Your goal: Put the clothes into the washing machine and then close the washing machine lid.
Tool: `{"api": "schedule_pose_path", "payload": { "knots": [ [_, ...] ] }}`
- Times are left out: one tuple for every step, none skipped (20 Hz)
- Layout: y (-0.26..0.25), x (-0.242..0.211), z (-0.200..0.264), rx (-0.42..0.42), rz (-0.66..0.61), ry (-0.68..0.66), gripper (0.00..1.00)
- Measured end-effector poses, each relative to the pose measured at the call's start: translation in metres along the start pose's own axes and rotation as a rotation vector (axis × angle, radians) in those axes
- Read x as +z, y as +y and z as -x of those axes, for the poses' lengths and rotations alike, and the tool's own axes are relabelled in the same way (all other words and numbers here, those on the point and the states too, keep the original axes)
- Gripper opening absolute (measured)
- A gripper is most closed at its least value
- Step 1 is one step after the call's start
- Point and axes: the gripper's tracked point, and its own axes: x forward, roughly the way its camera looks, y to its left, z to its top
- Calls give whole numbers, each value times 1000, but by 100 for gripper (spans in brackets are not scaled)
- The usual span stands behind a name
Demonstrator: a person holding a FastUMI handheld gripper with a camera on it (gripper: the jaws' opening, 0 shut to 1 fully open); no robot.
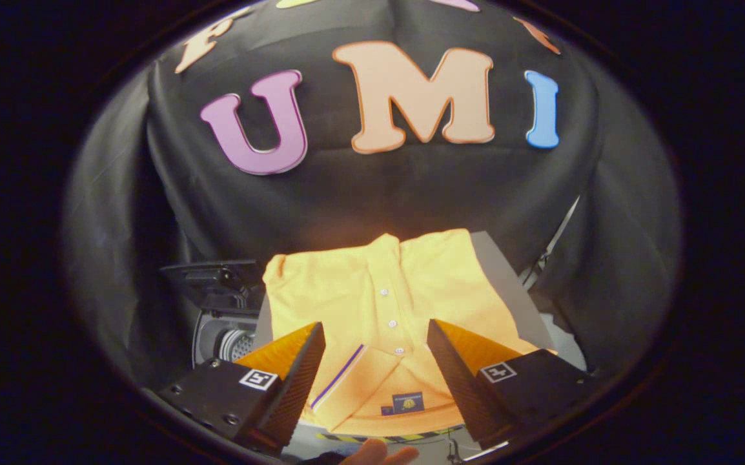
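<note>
A yellow polo shirt (pixel 385 303) lies folded flat on a grey table (pixel 508 284), its collar with a purple stripe toward me and its white buttons running away from me. My gripper (pixel 376 339) hovers open above the collar end, one finger on either side of the button placket, nothing between them. To the left of the shirt and lower down stands the washing machine (pixel 217 323), dark, with its lid (pixel 211 274) raised and the perforated metal drum showing through the opening.
Black cloth closes the booth behind and on both sides of the table. A person's fingertips (pixel 379 454) show just below the fingers. A yellow and black striped tape (pixel 385 437) runs along the table's near edge.
</note>
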Motion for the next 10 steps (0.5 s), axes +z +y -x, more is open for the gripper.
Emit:
{"api": "schedule_pose_path", "payload": {
  "knots": [
    [-1,-1,-8,-9,-2,44,98],
    [-2,-1,-13,-13,-2,77,98],
    [-3,-6,-23,-18,1,137,98],
    [-3,-7,-28,-25,10,175,98],
    [-3,-9,-33,-22,18,223,98],
    [-3,-13,-38,-27,24,280,98],
    [-6,-17,-41,-44,28,335,98],
    [-8,-21,-43,-60,33,392,98],
    [-5,-26,-45,-63,18,450,98],
    [-2,-30,-50,-56,22,501,98]
  ]
}}
